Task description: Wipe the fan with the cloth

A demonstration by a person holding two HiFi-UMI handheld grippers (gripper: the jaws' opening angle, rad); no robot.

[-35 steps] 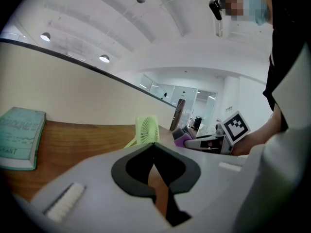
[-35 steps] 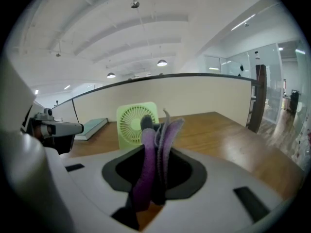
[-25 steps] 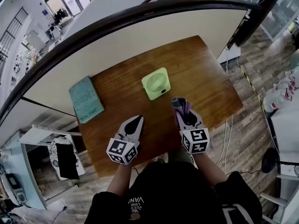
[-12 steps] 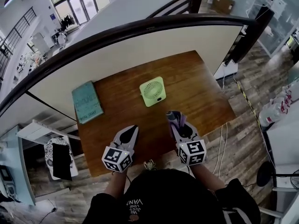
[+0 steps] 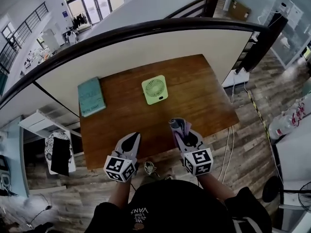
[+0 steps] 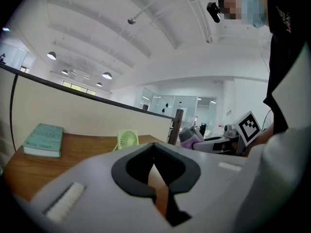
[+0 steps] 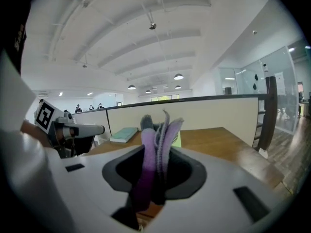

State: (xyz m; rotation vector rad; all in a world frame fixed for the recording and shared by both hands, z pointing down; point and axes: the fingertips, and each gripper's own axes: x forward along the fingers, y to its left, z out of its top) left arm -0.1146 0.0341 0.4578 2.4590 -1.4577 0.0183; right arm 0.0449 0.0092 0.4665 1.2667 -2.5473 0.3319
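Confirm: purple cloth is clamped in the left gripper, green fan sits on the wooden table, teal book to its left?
Wrong gripper. The right gripper view shows the purple cloth clamped in the right gripper; the left gripper is shut on nothing. The green fan does sit on the wooden table, teal book to its left.

A green fan [image 5: 155, 89] sits at centre frame on the wooden table [image 5: 204, 96]. A teal book [image 5: 91, 96] lies well apart to its left, near the table's edge. Lower middle, at the table's near edge, the left gripper [image 5: 133, 137] has its jaws together, and the right gripper [image 5: 180, 131] clamps a purple-and-grey cloth [image 5: 176, 124].
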